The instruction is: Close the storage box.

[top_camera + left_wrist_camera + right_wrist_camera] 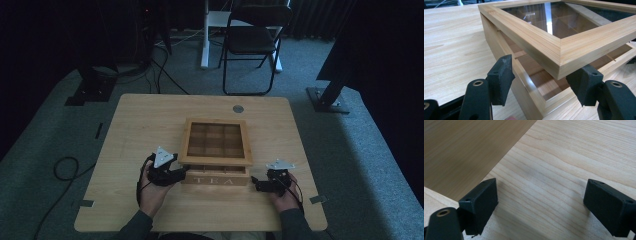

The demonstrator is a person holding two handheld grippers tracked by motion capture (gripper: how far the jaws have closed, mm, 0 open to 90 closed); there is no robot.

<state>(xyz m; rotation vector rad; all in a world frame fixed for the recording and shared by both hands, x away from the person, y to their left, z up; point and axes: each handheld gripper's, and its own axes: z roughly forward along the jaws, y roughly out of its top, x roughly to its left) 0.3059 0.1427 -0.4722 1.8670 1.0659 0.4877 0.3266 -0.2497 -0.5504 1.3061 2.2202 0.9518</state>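
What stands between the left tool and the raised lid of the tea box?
Nothing visible does. The left tool is open, with the lid corner directly ahead between its jaws, above the tea box base.

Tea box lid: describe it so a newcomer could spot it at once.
On the wooden table, near the person's edge, sits the tea box marked TEA. The lid is the square wooden frame above it, slightly raised, set apart by its glass pane showing the compartment grid.

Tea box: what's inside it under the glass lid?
Through the glass lid the tea box shows wooden dividers forming empty-looking compartments. The lid's frame hides the outer edges, and reflections blur some cells, so contents there can't be ruled out.
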